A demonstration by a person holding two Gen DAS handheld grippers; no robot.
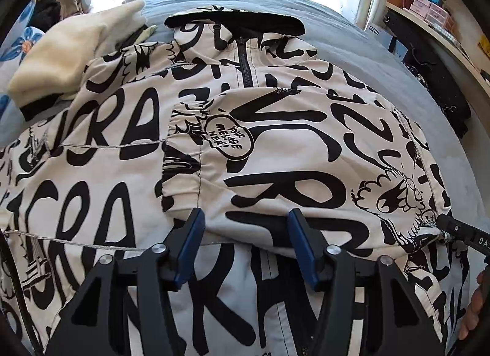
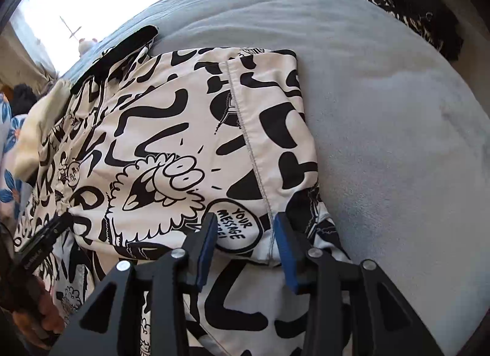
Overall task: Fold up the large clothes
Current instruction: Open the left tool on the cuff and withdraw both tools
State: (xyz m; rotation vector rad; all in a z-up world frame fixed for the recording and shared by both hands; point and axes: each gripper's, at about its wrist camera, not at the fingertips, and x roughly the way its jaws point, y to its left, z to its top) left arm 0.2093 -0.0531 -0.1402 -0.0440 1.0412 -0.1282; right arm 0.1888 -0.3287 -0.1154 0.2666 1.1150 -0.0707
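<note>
Your jacket [image 1: 275, 147] lies on the bed [image 1: 382, 58], hood far, one sleeve [image 2: 190, 147] folded across its front. A folded garment [image 1: 70, 55] sits far left; shelves [image 1: 435, 16] stand right.

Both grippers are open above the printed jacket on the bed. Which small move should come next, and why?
Probably lower the right gripper and close it on the folded sleeve edge between its fingers. Both it and the left gripper stand open, holding nothing, while the jacket lies on the grey bed with that sleeve already across its front.

Cream fleece [image 1: 70, 58], shelf boxes [image 1: 428, 8]
</note>
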